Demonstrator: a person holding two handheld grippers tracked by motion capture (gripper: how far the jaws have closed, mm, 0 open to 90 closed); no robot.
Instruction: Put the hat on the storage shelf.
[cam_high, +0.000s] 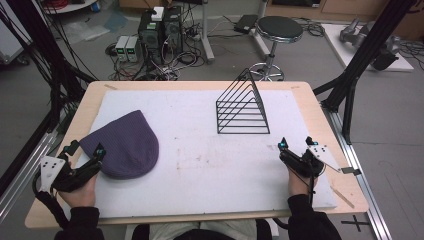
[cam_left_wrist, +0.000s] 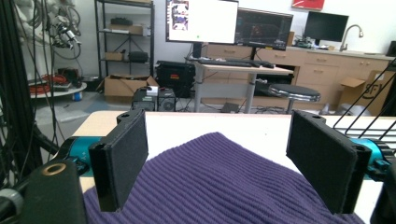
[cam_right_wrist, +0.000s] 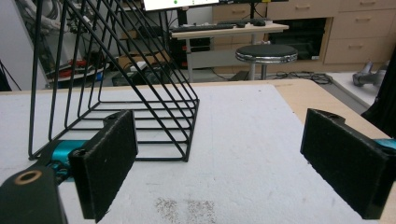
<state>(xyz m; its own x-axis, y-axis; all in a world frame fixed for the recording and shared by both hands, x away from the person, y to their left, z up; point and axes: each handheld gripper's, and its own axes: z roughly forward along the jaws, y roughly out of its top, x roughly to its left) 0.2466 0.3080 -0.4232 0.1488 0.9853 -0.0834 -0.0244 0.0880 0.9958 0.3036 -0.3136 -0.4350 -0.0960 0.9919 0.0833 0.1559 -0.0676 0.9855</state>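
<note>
A purple knitted beanie lies flat on the white mat at the left. My left gripper is open at the beanie's near-left edge, its jaws spread wide on either side of the purple knit. A black wire rack with a triangular profile stands at the mat's back right. My right gripper is open near the mat's right edge, just in front of and to the right of the wire rack, with nothing between its jaws.
The mat covers a wooden table. Black frame posts rise at the right and left of the table. Beyond the far edge stand a round stool and computer boxes with cables on the floor.
</note>
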